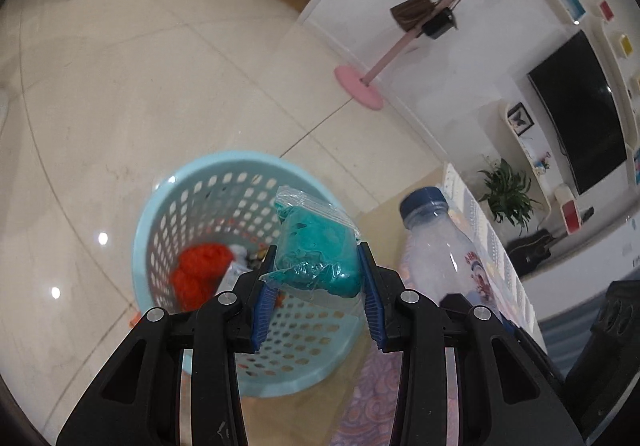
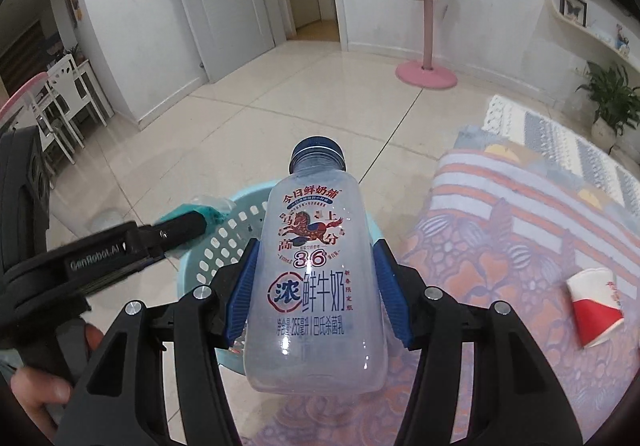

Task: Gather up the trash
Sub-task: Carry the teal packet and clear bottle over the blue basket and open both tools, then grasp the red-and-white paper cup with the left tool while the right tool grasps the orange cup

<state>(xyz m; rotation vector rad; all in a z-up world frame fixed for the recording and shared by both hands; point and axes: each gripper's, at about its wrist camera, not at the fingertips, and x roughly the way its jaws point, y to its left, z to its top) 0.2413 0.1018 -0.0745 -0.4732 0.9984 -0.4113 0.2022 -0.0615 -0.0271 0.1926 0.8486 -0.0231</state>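
My left gripper (image 1: 318, 278) is shut on a clear plastic bag of teal stuff (image 1: 318, 252) and holds it over the light blue perforated basket (image 1: 160, 213), which stands on the floor and holds an orange-red item (image 1: 200, 270) and other trash. My right gripper (image 2: 314, 278) is shut on an empty clear milk bottle (image 2: 312, 278) with a blue cap, held above the basket's rim (image 2: 244, 201). The bottle also shows in the left wrist view (image 1: 436, 242), right of the bag. The left gripper and bag show in the right wrist view (image 2: 200, 219).
A red and white paper cup (image 2: 596, 306) lies on the patterned cloth (image 2: 500, 246) at right. A pink coat stand (image 2: 426, 71) with bags stands on the tiled floor beyond. A potted plant (image 2: 608, 101) and a TV (image 1: 580, 105) are by the wall.
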